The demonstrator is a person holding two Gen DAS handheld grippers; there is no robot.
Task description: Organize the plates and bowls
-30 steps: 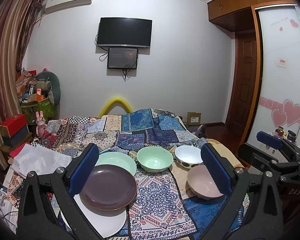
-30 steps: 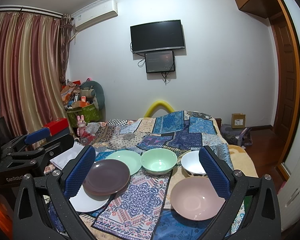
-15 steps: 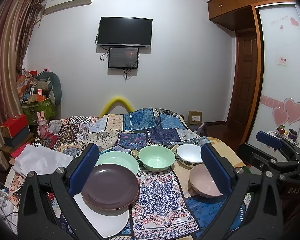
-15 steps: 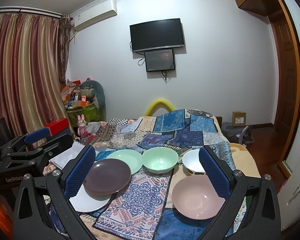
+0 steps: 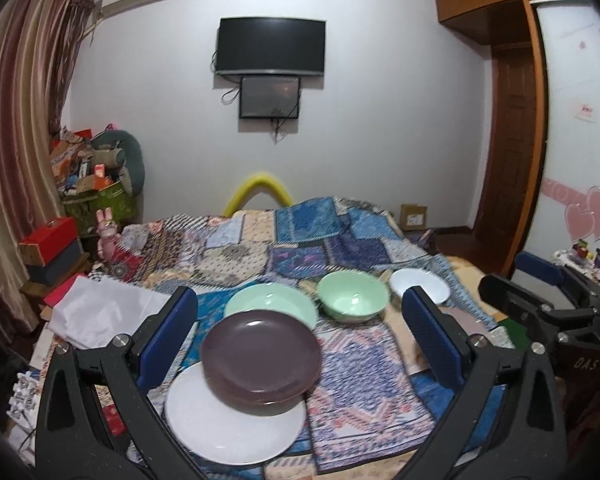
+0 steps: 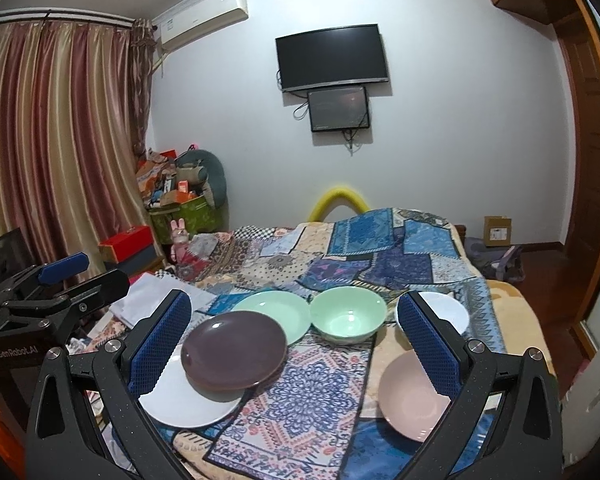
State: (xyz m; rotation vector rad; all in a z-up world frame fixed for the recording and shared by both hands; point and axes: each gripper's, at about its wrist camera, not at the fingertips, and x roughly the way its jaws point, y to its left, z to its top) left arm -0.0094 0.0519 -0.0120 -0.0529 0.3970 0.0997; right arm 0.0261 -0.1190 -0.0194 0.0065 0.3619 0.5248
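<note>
The dark purple plate (image 5: 261,354) lay on top of the white plate (image 5: 236,424), covering its far part, at the near left of the patchwork bedspread (image 6: 380,256). Just behind it was the pale green plate (image 5: 272,304), whose near edge was hidden by the purple one. To the right of the green plate stood the green bowl (image 5: 353,296), and further right the white bowl (image 5: 420,284). The pink bowl (image 6: 414,394) lay at the near right of the bed, apart from the other dishes.

The left gripper (image 5: 300,340) hovered above the near edge of the bed with its jaws wide and nothing between them. In its view the purple plate appeared in the gap between the two blue pads, nearer to the left pad, but the pads did not touch it. This view was a little blurred.

The right gripper (image 6: 294,346) was also spread wide and held nothing. In its view the right pad stood in front of the pink bowl and hid a part of its rim, and the purple plate was just beside the left pad. I cannot tell how high the pads were above the dishes.

On the far wall hung a black television (image 6: 332,57).
</note>
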